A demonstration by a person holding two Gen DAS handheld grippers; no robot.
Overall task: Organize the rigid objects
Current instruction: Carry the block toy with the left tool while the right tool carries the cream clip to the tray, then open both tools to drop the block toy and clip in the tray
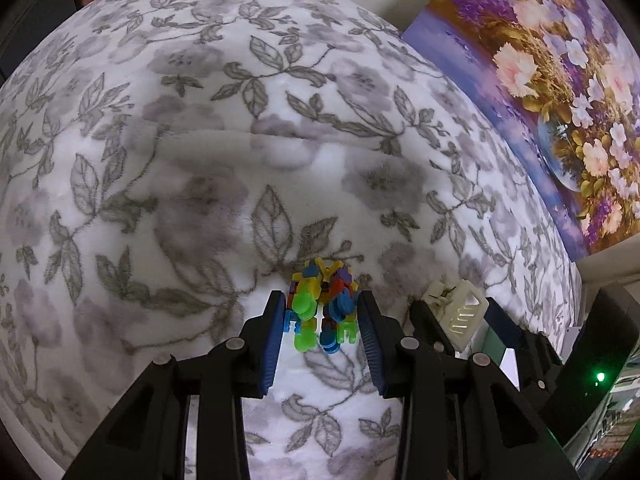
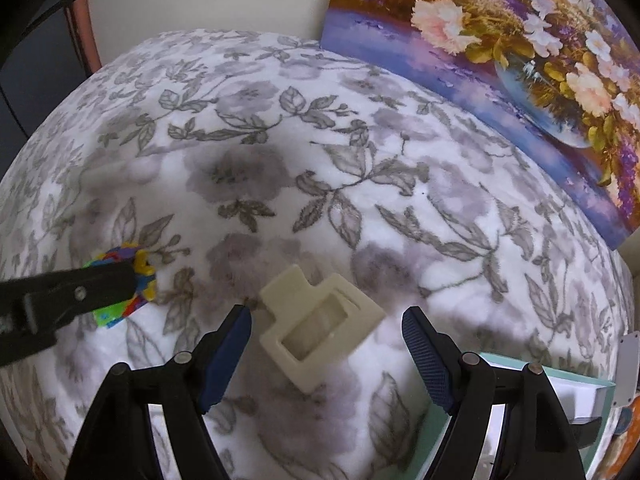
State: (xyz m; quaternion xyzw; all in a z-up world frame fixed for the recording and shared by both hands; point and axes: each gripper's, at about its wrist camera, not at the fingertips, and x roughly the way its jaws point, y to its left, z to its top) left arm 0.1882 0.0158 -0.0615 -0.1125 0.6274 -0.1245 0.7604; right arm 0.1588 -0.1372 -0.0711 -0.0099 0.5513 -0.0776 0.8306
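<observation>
**Two objects, two grippers, on floral fleece**

One multicoloured block cluster (image 1: 322, 306), lower centre of the left wrist view, clenched in the left gripper (image 1: 322, 340), long axis running up the frame. One cream plastic frame (image 2: 320, 326), lying flat on the blanket-covered surface (image 2: 360, 160), lower centre, long axis diagonal toward upper left, hollow recess holding nothing visible. Right gripper (image 2: 326, 354) spread wide around the frame, pads apart from it. One flower painting (image 2: 520, 60), upper right.

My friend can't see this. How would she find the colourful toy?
Find the grey-flowered blanket. The left gripper pinches the colourful toy there, beside a cream plastic piece between the right gripper's open fingers. Only the toy is rainbow-coloured.
</observation>
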